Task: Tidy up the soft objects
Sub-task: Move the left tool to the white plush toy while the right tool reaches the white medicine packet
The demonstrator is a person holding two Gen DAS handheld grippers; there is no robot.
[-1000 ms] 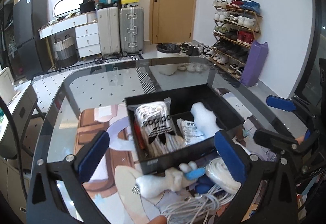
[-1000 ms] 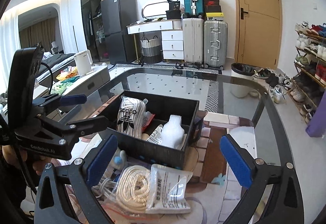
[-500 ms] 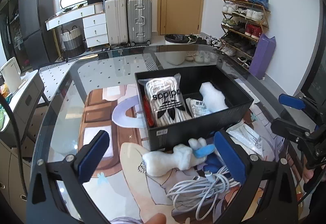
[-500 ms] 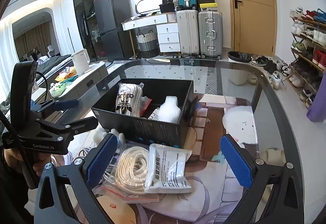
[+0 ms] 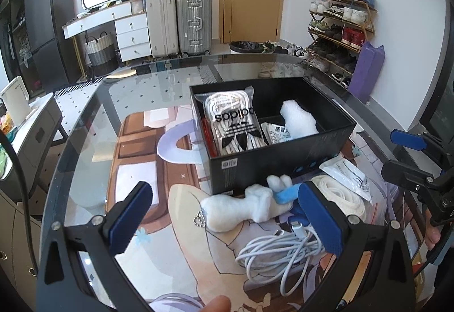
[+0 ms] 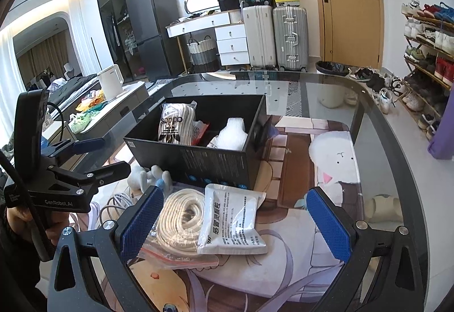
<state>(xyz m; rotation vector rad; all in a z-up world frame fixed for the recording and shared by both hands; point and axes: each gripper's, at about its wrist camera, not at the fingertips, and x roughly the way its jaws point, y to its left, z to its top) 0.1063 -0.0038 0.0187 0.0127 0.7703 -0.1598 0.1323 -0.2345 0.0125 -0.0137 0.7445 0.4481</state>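
A black box (image 5: 283, 163) (image 6: 210, 160) stands on the glass table. It holds a bagged pack of striped socks (image 5: 235, 124) (image 6: 176, 124), a white fluffy piece (image 5: 298, 119) (image 6: 232, 136) and a white packet (image 5: 276, 135). In front of the box lie a white plush toy (image 5: 238, 210) (image 6: 143, 174), a bagged coil of cream rope (image 6: 181, 219) (image 5: 340, 195) and a flat white packet (image 6: 232, 222) (image 5: 347, 174). My left gripper (image 5: 225, 218) (image 6: 110, 156) hangs open just short of the plush. Over the rope and packet, my right gripper (image 6: 235, 222) (image 5: 397, 156) is open and holds nothing.
A coiled white cable (image 5: 281, 252) lies near the plush. A printed mat (image 6: 332, 170) covers the table, whose curved glass edge (image 6: 397, 147) runs on the right. A white kettle (image 6: 110, 82), suitcases (image 5: 194, 22) and a shoe rack (image 5: 340, 28) stand beyond.
Both grippers have drawn back from the box toward the near side of the table, so more of the plush, cable, rope and packet shows. Both stayed open.
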